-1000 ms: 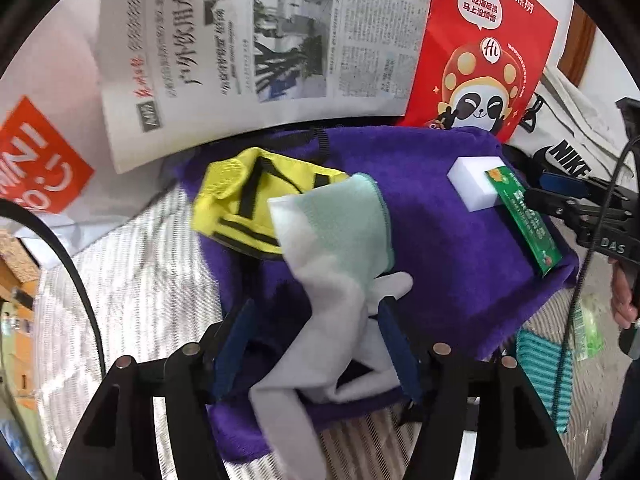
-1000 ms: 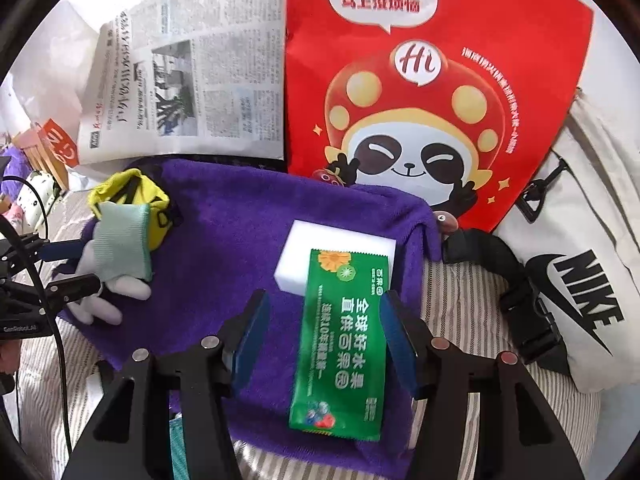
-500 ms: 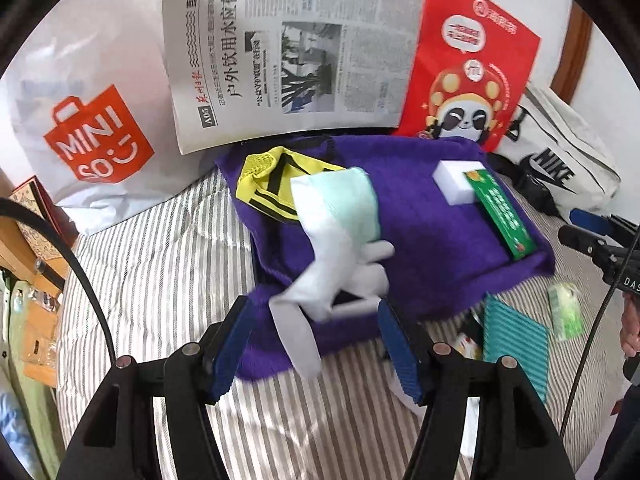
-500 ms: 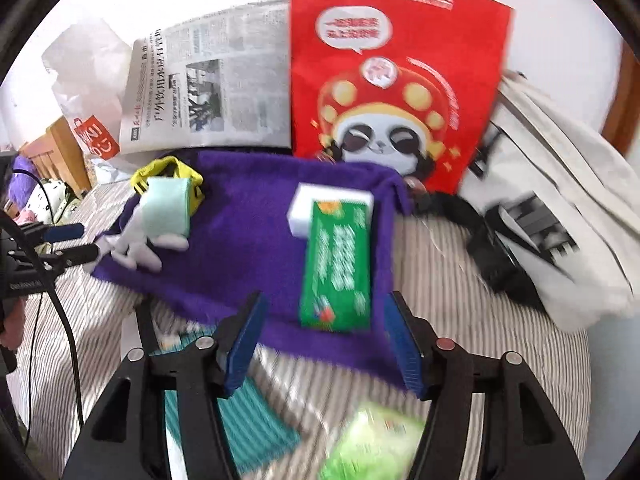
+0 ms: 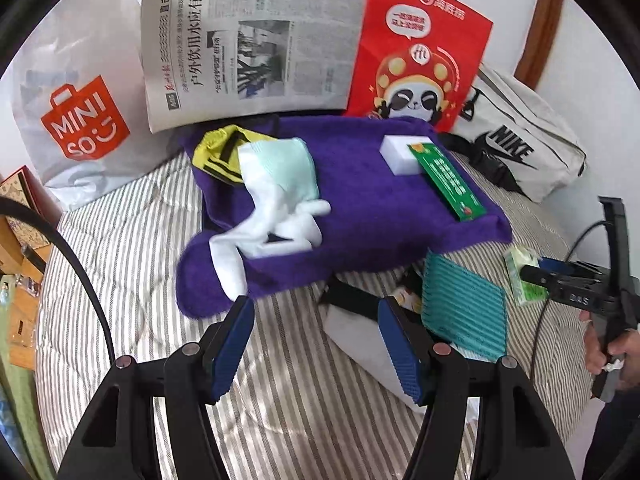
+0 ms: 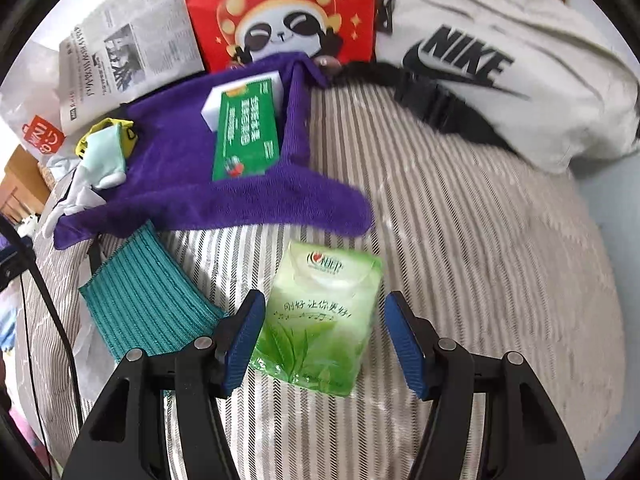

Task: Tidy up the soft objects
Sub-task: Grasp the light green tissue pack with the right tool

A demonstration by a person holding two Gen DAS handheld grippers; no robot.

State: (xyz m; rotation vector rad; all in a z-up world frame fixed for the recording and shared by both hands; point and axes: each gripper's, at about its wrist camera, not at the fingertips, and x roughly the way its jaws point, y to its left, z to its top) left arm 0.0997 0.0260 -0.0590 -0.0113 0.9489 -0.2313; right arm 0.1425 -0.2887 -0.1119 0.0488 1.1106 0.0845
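Note:
A purple towel (image 5: 360, 208) lies spread on the striped bedding. On it rest a white glove (image 5: 272, 216), a yellow pouch (image 5: 218, 152), a white sponge (image 5: 396, 150) and a green packet (image 5: 448, 182). A teal cloth (image 5: 464, 312) lies in front of the towel. My left gripper (image 5: 316, 344) is open over the bedding, short of the towel's near edge, with nothing between its fingers. My right gripper (image 6: 324, 340) is open, its fingers straddling a green tissue pack (image 6: 320, 328) without pressing it. The right gripper (image 5: 534, 266) also shows at the tissue pack (image 5: 520, 276) in the left wrist view.
A newspaper (image 5: 248, 48), a red panda bag (image 5: 416, 40) and a white Miniso bag (image 5: 80, 120) stand behind the towel. A cream Nike bag (image 6: 500, 64) with a black strap lies at the back right. Bare striped bedding (image 6: 460, 240) stretches right of the tissue pack.
My left gripper has drawn back from the white glove, which stays on the towel. My right gripper has pulled away from the green packet and come down around the tissue pack.

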